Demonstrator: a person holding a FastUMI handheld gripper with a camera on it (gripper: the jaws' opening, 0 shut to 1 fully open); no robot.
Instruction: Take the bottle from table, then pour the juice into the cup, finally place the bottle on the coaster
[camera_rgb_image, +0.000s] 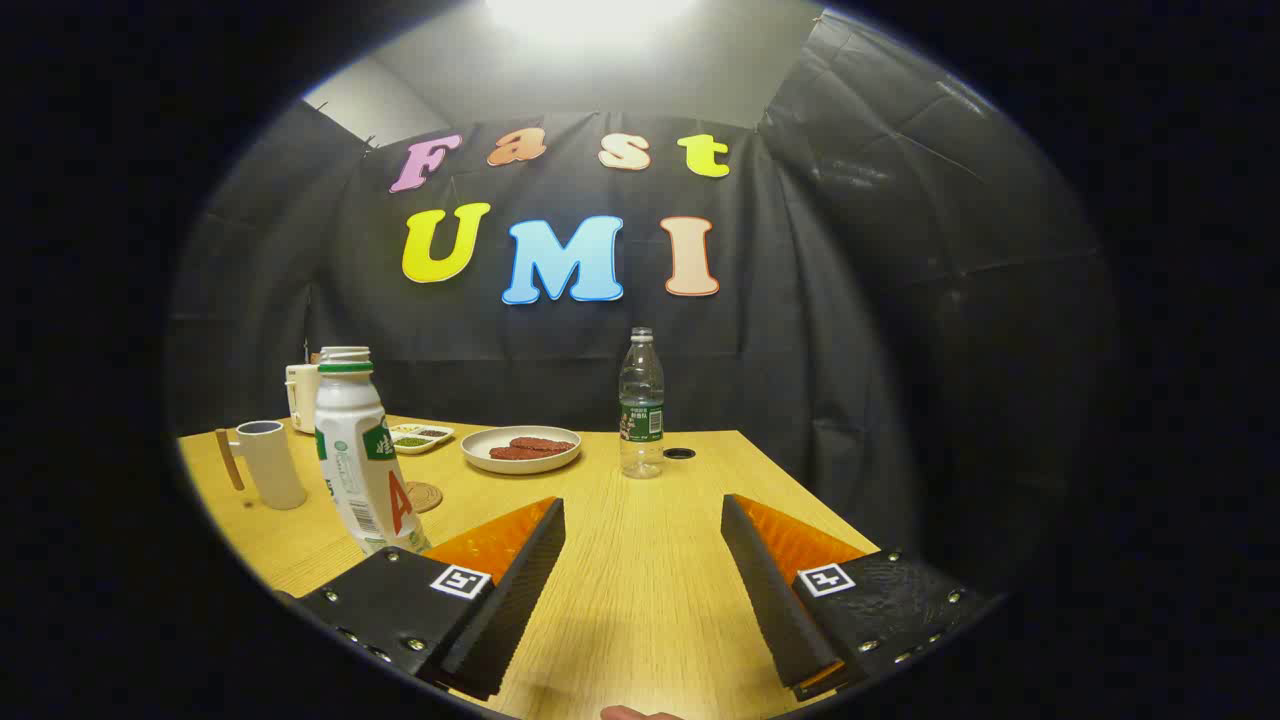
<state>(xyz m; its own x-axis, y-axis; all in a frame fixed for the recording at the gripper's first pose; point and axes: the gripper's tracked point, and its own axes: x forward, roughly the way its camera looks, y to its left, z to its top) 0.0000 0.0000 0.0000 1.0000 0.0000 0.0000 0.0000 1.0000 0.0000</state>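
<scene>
Bottle (358, 450) stands on the table (640, 560) just ahead and left of the left finger, outside the released, empty tool (643, 520), so a careless swing could knock it toward the cup (270, 463) and coaster (424, 496) just behind it.

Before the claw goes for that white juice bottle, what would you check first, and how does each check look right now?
1. Claw open, nothing between its fingers: ok.
2. White bottle standing upright on the table: ok.
3. Bottle lined up between the fingers: not ok; it stands outside the left finger.
4. Bottle cap off for pouring: cannot tell.
5. Cup upright, mouth up, beyond the bottle: ok.
6. Coaster free for the bottle: ok as far as it shows; the bottle hides part of it.
</scene>
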